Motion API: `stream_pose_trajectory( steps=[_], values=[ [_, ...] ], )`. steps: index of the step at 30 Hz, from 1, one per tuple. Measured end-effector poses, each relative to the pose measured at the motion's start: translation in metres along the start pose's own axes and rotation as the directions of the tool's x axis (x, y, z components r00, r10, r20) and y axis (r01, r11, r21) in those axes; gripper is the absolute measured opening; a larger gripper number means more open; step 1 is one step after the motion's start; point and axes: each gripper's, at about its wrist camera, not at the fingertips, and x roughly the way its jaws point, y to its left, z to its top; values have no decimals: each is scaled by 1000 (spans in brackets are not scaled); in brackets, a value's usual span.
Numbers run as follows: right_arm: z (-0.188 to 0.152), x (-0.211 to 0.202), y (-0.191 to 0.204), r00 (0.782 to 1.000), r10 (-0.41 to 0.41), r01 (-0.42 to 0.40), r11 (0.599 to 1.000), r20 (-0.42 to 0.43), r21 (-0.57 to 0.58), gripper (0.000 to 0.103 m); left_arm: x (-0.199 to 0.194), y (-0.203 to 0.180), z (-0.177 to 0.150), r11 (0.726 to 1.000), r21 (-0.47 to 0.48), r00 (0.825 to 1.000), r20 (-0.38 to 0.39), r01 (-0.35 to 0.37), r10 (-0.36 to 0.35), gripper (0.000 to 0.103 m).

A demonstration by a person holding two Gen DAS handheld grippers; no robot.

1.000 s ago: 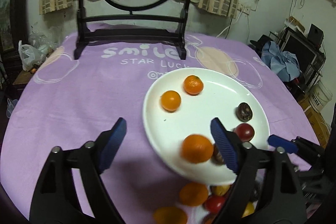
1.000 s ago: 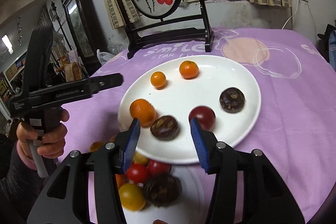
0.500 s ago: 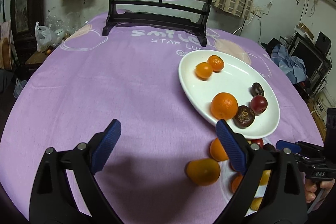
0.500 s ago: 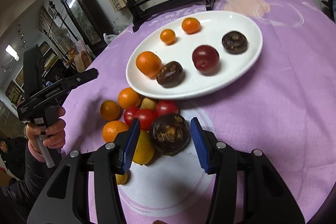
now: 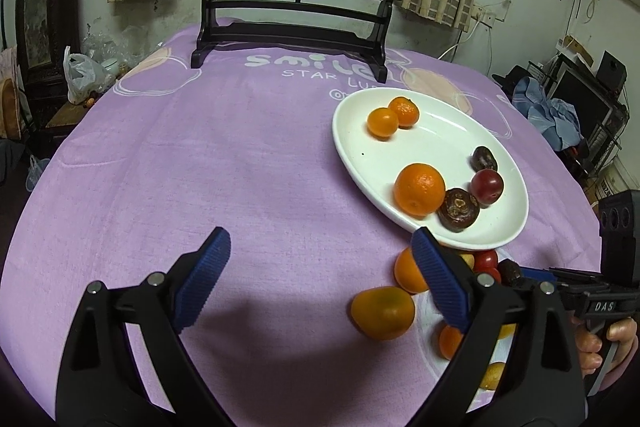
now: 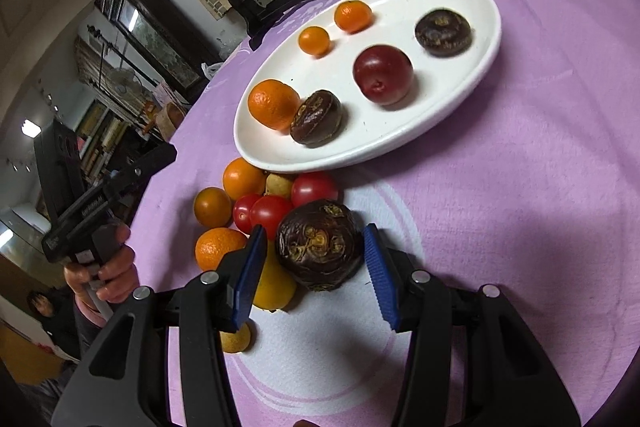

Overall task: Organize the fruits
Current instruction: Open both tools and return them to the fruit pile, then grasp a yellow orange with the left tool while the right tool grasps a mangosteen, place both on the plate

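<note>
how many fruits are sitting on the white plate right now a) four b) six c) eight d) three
b: the white plate holds six, namely three oranges (the big orange among them), two dark brown fruits and one red plum; the remaining fruit lies in a pile on the cloth beside the plate.

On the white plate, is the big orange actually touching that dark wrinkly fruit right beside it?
Touching. In the right wrist view the big orange and the dark wrinkly fruit press together with no plate showing between them.
</note>
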Motion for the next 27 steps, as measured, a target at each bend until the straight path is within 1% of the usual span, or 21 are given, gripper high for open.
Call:
stream_pose_trajectory(
  steps=[6, 8, 11, 13, 16, 17, 18, 19, 21, 24, 27],
  values=[
    [0, -1, 1, 1000, -4, 4, 1000, 2, -3, 49, 1, 0, -1, 1000, 4, 1000, -8, -4, 4, 93],
    [-1, -2, 1, 1000, -12, 12, 1000, 3, -2, 45, 2, 0, -1, 1000, 5, 1000, -11, -5, 6, 93],
    [0, -8, 2, 1000, -9, 9, 1000, 15, 7, 44, 2, -2, -2, 1000, 20, 1000, -17, -6, 6, 93],
    [2, -14, 2, 999, -5, 5, 1000, 45, 0, 44, 2, -6, -3, 998, 64, 1000, -23, -11, 13, 93],
    [4, -24, 5, 997, 12, -11, 1000, 82, -6, 44, 2, -16, -8, 988, 148, 998, -57, 50, -42, 93],
    [3, -24, 4, 996, 9, -9, 1000, 84, -6, 44, 3, -21, -11, 981, 182, 996, -69, 66, -54, 90],
    [3, -24, 4, 996, 2, -1, 1000, 85, -6, 44, 4, -26, -13, 976, 206, 996, -74, 68, -53, 84],
    [2, -24, 4, 997, -6, 6, 1000, 81, -5, 44, 5, -30, -16, 970, 232, 995, -85, 73, -54, 81],
    [2, -22, 2, 997, -7, 7, 1000, 74, 0, 44, 10, -36, -21, 961, 261, 991, -116, 90, -61, 67],
    [2, -23, 3, 997, -6, 6, 1000, 76, -2, 44, 19, -39, -26, 954, 281, 986, -157, 100, -57, 60],
    [2, -24, 4, 997, -10, 10, 1000, 80, -6, 44, 24, -41, -30, 950, 288, 980, -184, 123, -71, 60]
  ],
)
